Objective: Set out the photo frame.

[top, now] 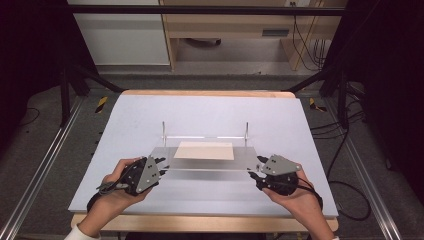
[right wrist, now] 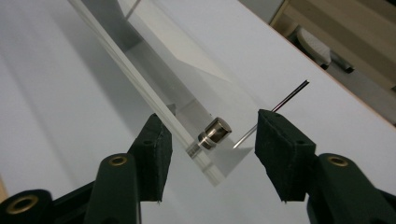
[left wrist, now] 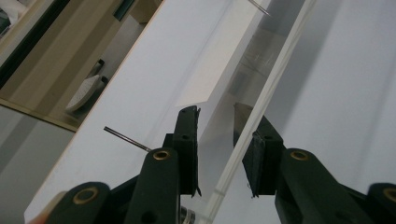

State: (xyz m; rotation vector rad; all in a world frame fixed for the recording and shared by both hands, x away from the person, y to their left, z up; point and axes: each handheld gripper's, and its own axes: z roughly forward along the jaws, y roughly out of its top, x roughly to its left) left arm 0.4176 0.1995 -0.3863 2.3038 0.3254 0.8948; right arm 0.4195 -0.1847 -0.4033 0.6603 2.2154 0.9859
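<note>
A clear acrylic plate [top: 210, 165] lies across the middle of the white tabletop [top: 150, 120], with a beige sheet [top: 205, 150] under or in it. My left gripper [top: 160, 166] is at the plate's left end, and its open jaws straddle the plate edge [left wrist: 268, 88] in the left gripper view [left wrist: 217, 144]. My right gripper [top: 257, 170] is at the right end. It is open [right wrist: 212, 156] around the plate corner, which carries a small metal standoff [right wrist: 215, 132]. Neither grips the plate.
Two thin upright metal pins [top: 163, 127] [top: 246, 127] stand just behind the plate, joined by a clear bar [top: 205, 137]. Black frame posts [top: 65, 95] flank the table. Cables [top: 345, 145] lie on the floor to the right. A wooden cabinet stands beyond the far edge.
</note>
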